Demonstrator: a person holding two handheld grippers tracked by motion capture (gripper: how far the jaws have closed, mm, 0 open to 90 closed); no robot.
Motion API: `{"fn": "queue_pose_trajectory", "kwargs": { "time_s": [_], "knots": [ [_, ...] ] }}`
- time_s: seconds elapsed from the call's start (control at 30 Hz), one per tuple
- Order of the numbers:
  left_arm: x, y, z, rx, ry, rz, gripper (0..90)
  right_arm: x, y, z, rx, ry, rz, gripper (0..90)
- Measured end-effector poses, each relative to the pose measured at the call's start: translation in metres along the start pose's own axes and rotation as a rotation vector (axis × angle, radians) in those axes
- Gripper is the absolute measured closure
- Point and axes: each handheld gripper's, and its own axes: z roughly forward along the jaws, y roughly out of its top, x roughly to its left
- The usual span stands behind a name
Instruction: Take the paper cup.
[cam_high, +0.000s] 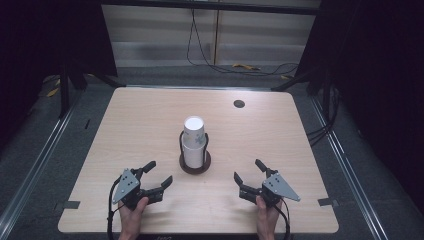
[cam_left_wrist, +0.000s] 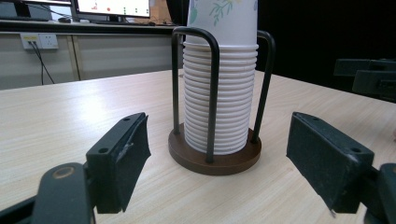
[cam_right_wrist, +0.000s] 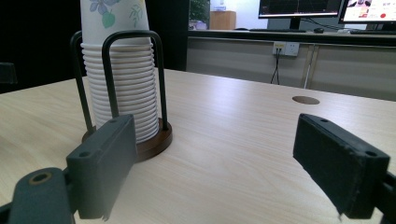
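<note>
A stack of white paper cups (cam_high: 193, 141) with a floral print stands upside down in a black wire holder on a round brown base (cam_high: 195, 165) at the table's middle. My left gripper (cam_high: 157, 173) rests near the front edge, left of the holder, open with nothing between its jaws. My right gripper (cam_high: 249, 171) sits to the right of the holder, open and empty too. In the left gripper view the cup stack (cam_left_wrist: 220, 98) stands straight ahead between the jaws' line of sight. In the right gripper view the cup stack (cam_right_wrist: 122, 79) is ahead to the left.
The wooden table (cam_high: 150, 120) has a round cable hole (cam_high: 239, 103) at its back right. Tape marks (cam_high: 326, 201) sit near the front corners. Dark curtains flank the table, and cables (cam_high: 240, 65) lie on the floor behind it.
</note>
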Motion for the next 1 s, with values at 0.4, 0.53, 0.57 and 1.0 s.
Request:
{"fn": "queue_pose_trajectory", "kwargs": {
  "time_s": [0.4,0.53,0.57,1.0],
  "knots": [
    [0.0,0.0,0.0,-0.002,-0.002,0.004,20.5,0.002,0.001,0.001,0.031,-0.028,0.001,12.6],
    [0.0,0.0,0.0,0.004,-0.013,0.013,21.2,0.003,0.002,0.004,0.064,0.01,0.011,12.7],
    [0.0,0.0,0.001,0.007,-0.018,0.016,21.2,0.005,0.003,0.006,0.075,0.039,0.016,13.2],
    [0.0,0.0,0.0,0.006,-0.033,0.015,21.2,0.01,0.028,0.021,0.092,0.221,0.062,20.2]
  ]
}}
